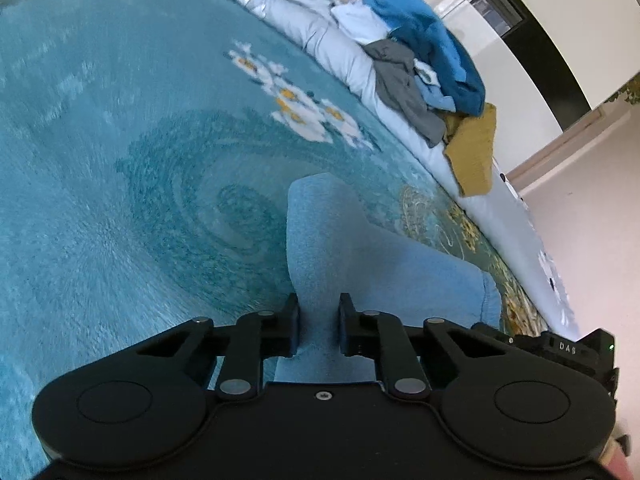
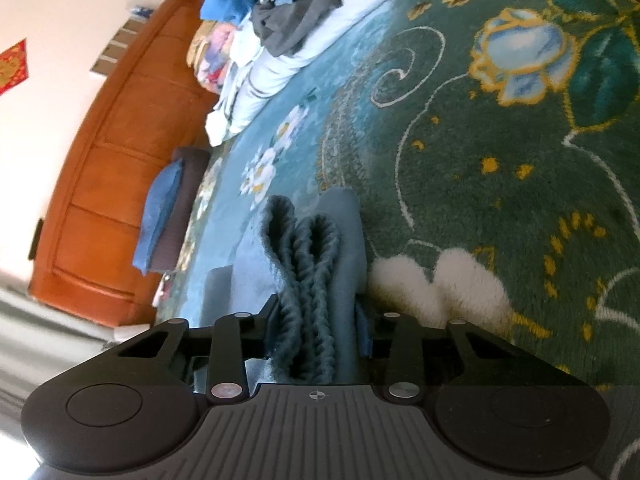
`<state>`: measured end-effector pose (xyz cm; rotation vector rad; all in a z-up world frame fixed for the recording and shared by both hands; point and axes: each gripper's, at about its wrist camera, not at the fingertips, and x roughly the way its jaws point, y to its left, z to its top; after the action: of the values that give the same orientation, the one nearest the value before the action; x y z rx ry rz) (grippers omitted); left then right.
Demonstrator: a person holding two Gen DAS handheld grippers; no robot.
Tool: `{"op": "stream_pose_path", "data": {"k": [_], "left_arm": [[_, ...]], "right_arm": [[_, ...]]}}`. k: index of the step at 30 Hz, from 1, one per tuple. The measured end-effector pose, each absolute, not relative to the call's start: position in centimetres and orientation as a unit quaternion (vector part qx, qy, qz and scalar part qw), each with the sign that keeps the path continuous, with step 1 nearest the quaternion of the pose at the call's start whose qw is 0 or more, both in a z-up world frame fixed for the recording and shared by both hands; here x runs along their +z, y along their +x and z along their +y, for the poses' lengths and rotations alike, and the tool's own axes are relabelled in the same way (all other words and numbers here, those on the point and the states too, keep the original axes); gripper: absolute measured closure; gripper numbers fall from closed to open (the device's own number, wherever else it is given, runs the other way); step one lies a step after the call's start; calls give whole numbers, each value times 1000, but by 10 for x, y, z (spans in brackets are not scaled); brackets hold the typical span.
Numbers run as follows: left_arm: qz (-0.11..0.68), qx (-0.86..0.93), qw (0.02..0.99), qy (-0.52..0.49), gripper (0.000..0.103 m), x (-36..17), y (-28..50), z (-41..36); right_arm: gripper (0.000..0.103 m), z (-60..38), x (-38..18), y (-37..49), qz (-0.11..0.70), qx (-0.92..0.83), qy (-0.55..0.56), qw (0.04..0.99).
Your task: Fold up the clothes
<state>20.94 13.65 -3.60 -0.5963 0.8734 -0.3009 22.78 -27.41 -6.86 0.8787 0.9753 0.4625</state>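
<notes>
The light blue garment (image 1: 320, 248) runs lengthwise straight ahead of the clenched left gripper (image 1: 319, 320); the right gripper (image 2: 316, 320) pinches its ribbed edge (image 2: 308, 264); open carpet (image 1: 120, 160) leftward.

Fuzzy knit garment (image 2: 316, 280), plush pile blanket (image 1: 120, 160), glossy wooden headboard (image 2: 120, 160).

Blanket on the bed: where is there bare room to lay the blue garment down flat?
Free: the teal blanket left of the white flowers, and the green part right of the garment. Crowded: the clothes pile along the far edge and the folded stack by the headboard.
</notes>
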Motion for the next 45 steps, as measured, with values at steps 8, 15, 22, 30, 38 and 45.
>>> {"op": "stream_pose_path", "data": {"k": [8, 15, 22, 30, 38, 45], "left_arm": [[394, -131, 871, -263, 90, -10, 183, 135], [370, -122, 883, -263, 90, 16, 148, 146], [335, -115, 889, -291, 90, 29, 123, 165], [302, -102, 893, -318, 90, 32, 99, 194], [279, -91, 896, -333, 91, 34, 83, 235], [266, -73, 897, -345, 91, 38, 87, 269]], "right_arm": [[74, -256, -32, 225, 439, 218, 350, 798], [74, -235, 6, 212, 416, 247, 324, 813], [74, -213, 28, 211, 418, 266, 297, 816], [74, -175, 50, 211, 422, 284, 258, 821], [74, -122, 50, 222, 438, 294, 239, 816], [74, -79, 60, 243, 438, 315, 217, 814]]}}
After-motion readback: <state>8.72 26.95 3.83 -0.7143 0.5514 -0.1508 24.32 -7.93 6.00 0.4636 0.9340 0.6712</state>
